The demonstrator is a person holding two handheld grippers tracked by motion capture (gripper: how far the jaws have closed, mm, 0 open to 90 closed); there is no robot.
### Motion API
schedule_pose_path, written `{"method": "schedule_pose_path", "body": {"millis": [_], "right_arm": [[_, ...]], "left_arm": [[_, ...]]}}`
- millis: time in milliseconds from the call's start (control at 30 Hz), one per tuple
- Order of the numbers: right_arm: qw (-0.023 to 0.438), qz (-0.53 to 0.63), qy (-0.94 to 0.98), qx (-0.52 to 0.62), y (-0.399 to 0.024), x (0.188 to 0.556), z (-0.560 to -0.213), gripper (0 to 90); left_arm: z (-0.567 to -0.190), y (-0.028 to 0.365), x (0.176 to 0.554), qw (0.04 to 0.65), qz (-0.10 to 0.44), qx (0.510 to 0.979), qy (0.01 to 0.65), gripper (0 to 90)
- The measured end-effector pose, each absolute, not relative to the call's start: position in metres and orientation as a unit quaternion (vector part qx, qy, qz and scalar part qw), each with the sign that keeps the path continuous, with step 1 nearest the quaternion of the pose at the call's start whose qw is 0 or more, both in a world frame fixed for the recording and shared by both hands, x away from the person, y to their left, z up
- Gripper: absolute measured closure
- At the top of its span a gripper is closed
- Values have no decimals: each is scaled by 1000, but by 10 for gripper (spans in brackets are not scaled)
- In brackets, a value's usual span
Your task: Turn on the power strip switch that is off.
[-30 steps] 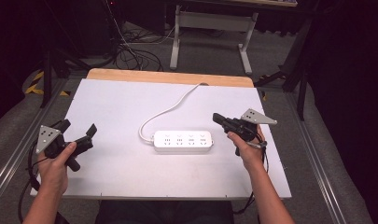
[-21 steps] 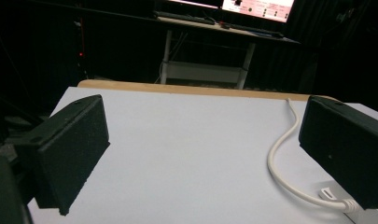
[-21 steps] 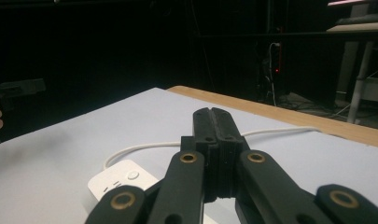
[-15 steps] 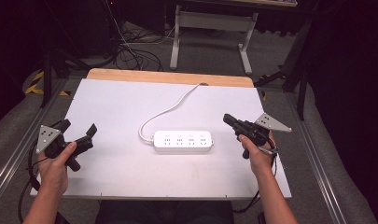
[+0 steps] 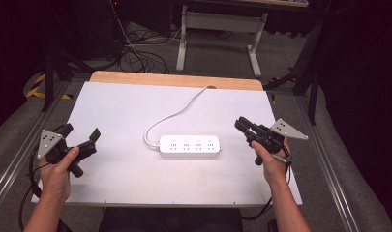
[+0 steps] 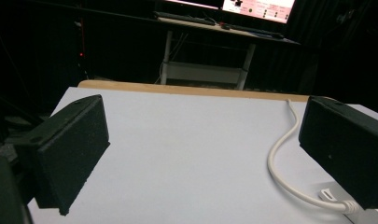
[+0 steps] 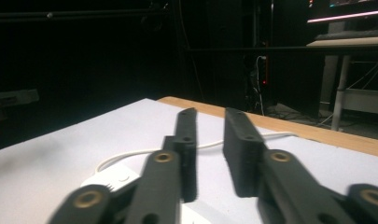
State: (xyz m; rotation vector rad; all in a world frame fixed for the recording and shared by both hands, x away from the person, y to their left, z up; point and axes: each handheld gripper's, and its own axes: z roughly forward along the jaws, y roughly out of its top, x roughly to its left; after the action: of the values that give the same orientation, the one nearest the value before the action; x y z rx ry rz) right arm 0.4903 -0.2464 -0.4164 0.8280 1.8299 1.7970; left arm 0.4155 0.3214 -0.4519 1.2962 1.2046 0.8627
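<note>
A white power strip [image 5: 189,146] lies in the middle of the white table top [image 5: 126,101], and its white cable [image 5: 176,114] curls off toward the far edge. My left gripper [image 5: 81,131] hovers at the left, well apart from the strip, open wide with nothing between its jaws. In the left gripper view [image 6: 200,140] the cable [image 6: 280,158] runs past the right jaw. My right gripper [image 5: 240,123] is just right of the strip and points at it. Its jaws have just been opening; in the right gripper view [image 7: 210,116] a narrow empty gap shows, with the strip [image 7: 114,179] beyond.
A wooden strip [image 5: 174,79] borders the table's far edge. Metal rails [image 5: 329,159] run along both sides. Behind the table stand a desk frame [image 5: 218,24] and loose floor cables [image 5: 135,53]. The surroundings are dark.
The right gripper has drifted to the right, away from the power strip's end, and its jaws have parted slightly. The left gripper has kept still.
</note>
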Motion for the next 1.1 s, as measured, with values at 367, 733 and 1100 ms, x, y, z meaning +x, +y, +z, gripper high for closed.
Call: {"method": "schedule_pose_path", "body": {"millis": [367,733,1100], "right_arm": [[231,649,657,304,-253,486,-416,586],[251,651,645,312,-264,481,-416,514],[277,647,637,315,-265,482,-416,339]], "left_arm": [[-452,321,415,554,366,548,509,24],[-451,321,415,555,365,548,509,25],[-451,320,415,555,365,548,508,26]]}}
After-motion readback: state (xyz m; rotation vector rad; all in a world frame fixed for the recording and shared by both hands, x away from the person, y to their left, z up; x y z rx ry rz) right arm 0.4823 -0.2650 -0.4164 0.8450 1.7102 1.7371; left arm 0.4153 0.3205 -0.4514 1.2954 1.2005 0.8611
